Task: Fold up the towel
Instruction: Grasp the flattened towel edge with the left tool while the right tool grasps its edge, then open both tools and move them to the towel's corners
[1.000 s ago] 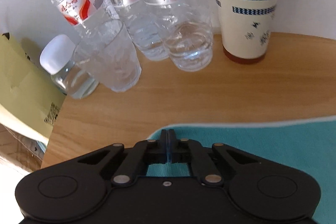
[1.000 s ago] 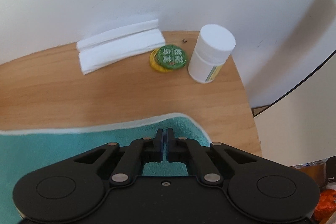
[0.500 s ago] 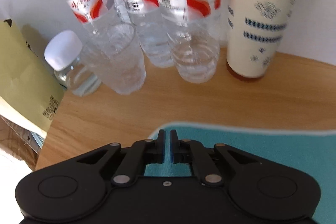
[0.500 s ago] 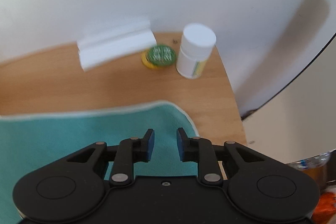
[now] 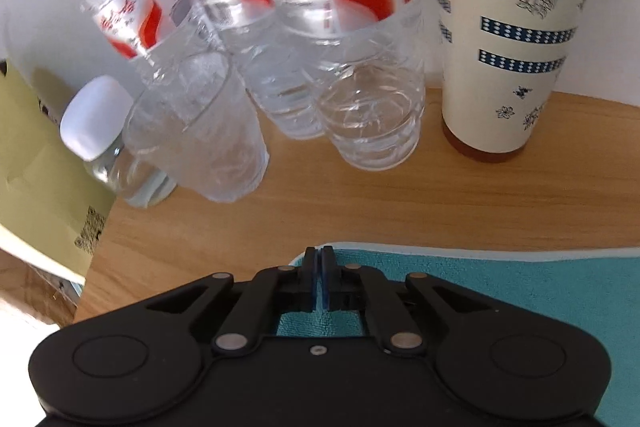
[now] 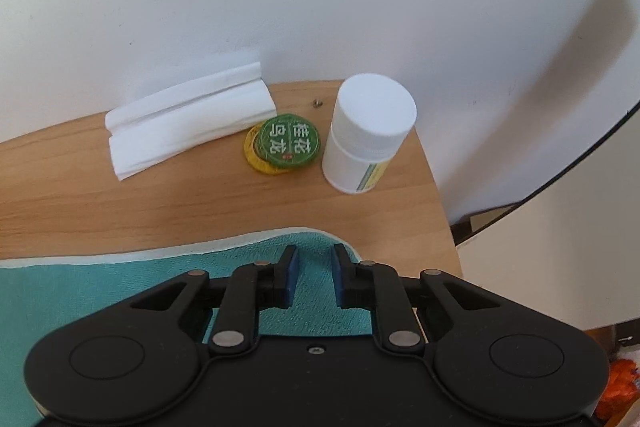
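The teal towel [image 5: 500, 291] lies flat on the wooden tabletop [image 5: 360, 211], its pale-edged far hem running across both wrist views, with one rounded corner under each gripper. In the left wrist view the left gripper [image 5: 319, 255] sits right at the towel's left far corner with its jaws drawn almost together, only a sliver of gap between them; whether cloth is pinched in that gap cannot be told, since the corner lies beneath the fingers, not visibly between them. In the right wrist view the right gripper [image 6: 313, 255] hovers over the right far corner [image 6: 336, 239] with its jaws standing apart in a moderate gap and nothing between them.

As a judgement, the fold is either freshly laid down or not yet started: the visible part of the towel looks like a smooth sheet with no raised flap, but how many layers it has cannot be read from these views. Any further fold, and a final smoothing, seem to remain.

Beyond the towel on the left stand water bottles [image 5: 360, 47] and a patterned cup [image 5: 504, 39]; on the right lie folded white tissues [image 6: 188, 127], a green round tin [image 6: 286, 145] and a white pill bottle [image 6: 366, 135], all well clear of the hem
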Motion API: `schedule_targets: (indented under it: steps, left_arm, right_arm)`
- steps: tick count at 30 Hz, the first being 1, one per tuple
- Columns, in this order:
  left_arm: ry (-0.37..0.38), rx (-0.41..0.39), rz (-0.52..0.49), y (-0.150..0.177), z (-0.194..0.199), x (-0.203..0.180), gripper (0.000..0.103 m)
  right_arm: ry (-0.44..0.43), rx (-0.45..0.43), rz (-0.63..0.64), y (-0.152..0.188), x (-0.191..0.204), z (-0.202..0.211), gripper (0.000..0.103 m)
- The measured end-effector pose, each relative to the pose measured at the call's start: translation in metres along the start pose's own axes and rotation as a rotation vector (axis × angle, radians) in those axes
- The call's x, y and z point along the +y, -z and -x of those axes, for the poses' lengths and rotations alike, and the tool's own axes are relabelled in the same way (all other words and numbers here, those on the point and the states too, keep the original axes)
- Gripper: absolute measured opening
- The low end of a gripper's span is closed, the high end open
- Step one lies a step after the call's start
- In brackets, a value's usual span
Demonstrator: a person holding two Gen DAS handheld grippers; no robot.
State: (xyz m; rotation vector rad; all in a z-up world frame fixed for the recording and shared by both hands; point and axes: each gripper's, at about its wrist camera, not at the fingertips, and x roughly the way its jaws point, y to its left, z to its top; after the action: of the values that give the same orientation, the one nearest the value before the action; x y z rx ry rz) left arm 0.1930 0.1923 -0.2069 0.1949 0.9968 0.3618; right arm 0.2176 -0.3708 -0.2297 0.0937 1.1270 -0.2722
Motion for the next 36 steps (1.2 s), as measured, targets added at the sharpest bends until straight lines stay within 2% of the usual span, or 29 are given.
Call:
schedule_targets:
  steps: [5, 10, 12, 13, 14, 15, 16, 17, 20, 22, 23, 25, 28, 31, 36]
  left_arm:
    - [0.004, 0.03, 0.05, -0.004, 0.001, 0.001, 0.003]
    - [-0.037, 0.072, 0.088, 0.0, 0.012, 0.012, 0.007]
    - [-0.031, 0.075, 0.118, 0.004, 0.021, 0.018, 0.016]
    - [-0.029, 0.07, 0.133, 0.007, 0.029, 0.022, 0.026]
    - [-0.033, 0.056, 0.14, 0.011, 0.039, 0.025, 0.038]
    - [-0.036, 0.042, 0.14, 0.015, 0.049, 0.027, 0.041]
    - [-0.037, 0.032, 0.141, 0.018, 0.056, 0.028, 0.043]
    - [-0.032, 0.029, 0.142, 0.021, 0.064, 0.028, 0.048]
    - [0.004, 0.02, 0.144, 0.033, 0.091, 0.029, 0.064]
    - [0.03, 0.006, 0.124, 0.038, 0.104, 0.025, 0.071]
    - [0.045, -0.003, 0.11, 0.041, 0.112, 0.023, 0.073]
    - [0.064, -0.015, 0.082, 0.045, 0.122, 0.019, 0.074]
    - [0.111, -0.017, 0.038, 0.055, 0.143, 0.009, 0.08]
    - [0.141, -0.028, -0.006, 0.061, 0.16, -0.003, 0.081]
    - [0.278, -0.094, -0.103, 0.056, 0.187, -0.038, 0.081]
  right_arm:
    - [-0.009, 0.006, -0.024, 0.0, -0.002, 0.001, 0.019]
    - [-0.032, -0.029, 0.019, 0.015, 0.001, 0.029, 0.019]
    - [-0.055, -0.03, 0.031, 0.021, 0.001, 0.038, 0.02]
    - [-0.067, -0.032, 0.037, 0.024, 0.001, 0.043, 0.021]
    - [-0.072, -0.039, 0.051, 0.03, 0.001, 0.049, 0.026]
    - [-0.071, -0.041, 0.056, 0.033, -0.002, 0.053, 0.03]
    - [-0.071, -0.042, 0.067, 0.041, -0.004, 0.059, 0.041]
    - [-0.074, -0.044, 0.069, 0.045, -0.004, 0.062, 0.046]
    - [-0.079, -0.049, 0.068, 0.056, -0.006, 0.073, 0.046]
    - [-0.09, -0.043, 0.031, 0.073, -0.016, 0.082, 0.047]
    - [-0.092, -0.043, 0.027, 0.074, -0.018, 0.085, 0.046]
    - [-0.082, -0.045, -0.009, 0.096, -0.024, 0.103, 0.046]
    - [-0.065, -0.056, -0.048, 0.122, -0.03, 0.119, 0.046]
    - [-0.037, -0.062, -0.107, 0.143, -0.039, 0.13, 0.046]
    - [0.015, -0.066, -0.236, 0.184, -0.056, 0.15, 0.046]
